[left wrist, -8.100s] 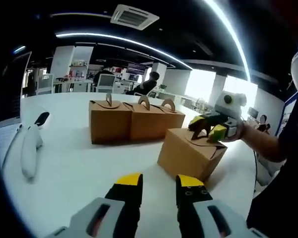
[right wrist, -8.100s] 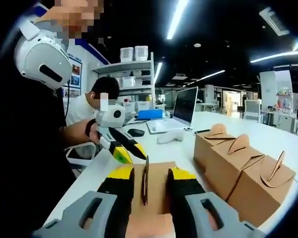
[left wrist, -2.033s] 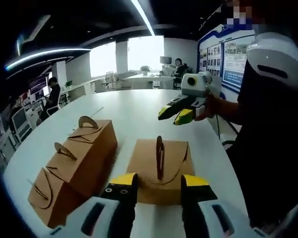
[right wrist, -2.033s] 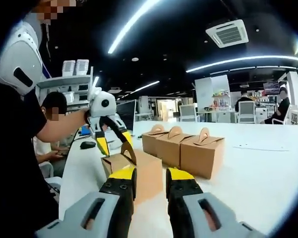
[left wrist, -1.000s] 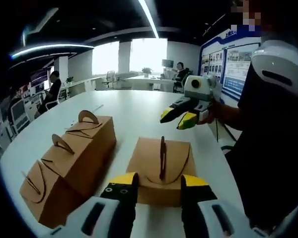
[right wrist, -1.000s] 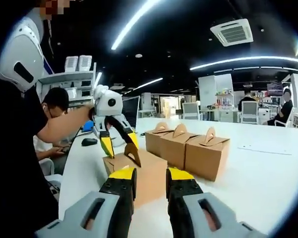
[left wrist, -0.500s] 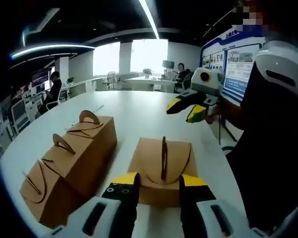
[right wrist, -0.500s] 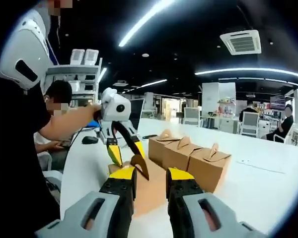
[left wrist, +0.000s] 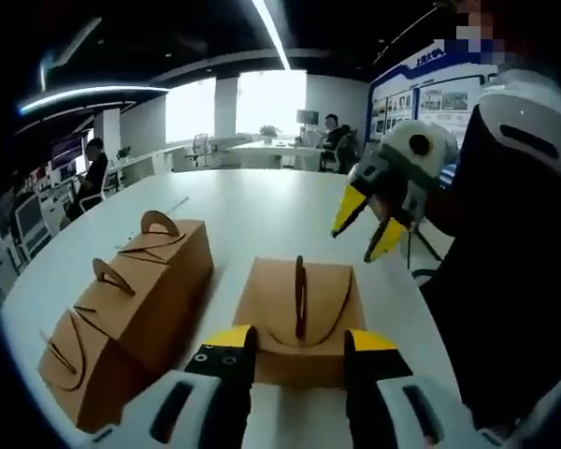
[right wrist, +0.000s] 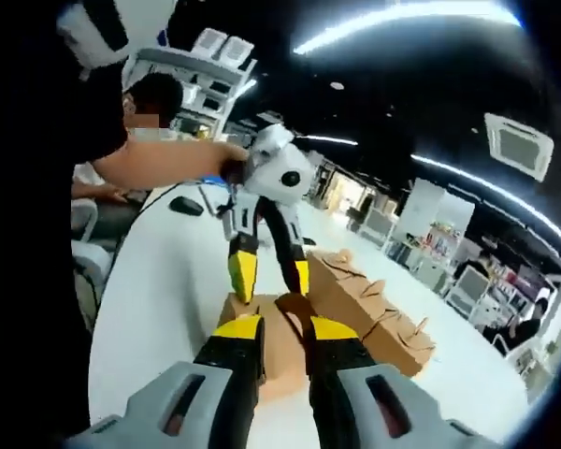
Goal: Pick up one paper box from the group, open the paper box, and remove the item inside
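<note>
A single brown paper box (left wrist: 304, 323) with an upright handle tab (left wrist: 299, 292) lies on the white table (left wrist: 252, 215), apart from a row of three like boxes (left wrist: 122, 299). My left gripper (left wrist: 299, 341) is open, its yellow-tipped jaws standing on either side of the tab's line, just short of it. In the right gripper view the left gripper (right wrist: 273, 278) points down onto the single box (right wrist: 282, 360), its jaws astride the tab. My right gripper (right wrist: 283, 329) is open above that box's near side. In the left gripper view the right gripper (left wrist: 367, 226) hangs tips-down over the far right.
The three-box row (right wrist: 374, 309) sits just beyond the single box. The table's edge (right wrist: 103, 318) runs near the person holding the grippers. A seated person (right wrist: 154, 112) and a dark mouse (right wrist: 184, 206) are at the far end. Desks and chairs stand behind.
The right gripper has swung up and tipped downward, closer over the single box. The left gripper stays at the handle tab, jaws a touch wider.
</note>
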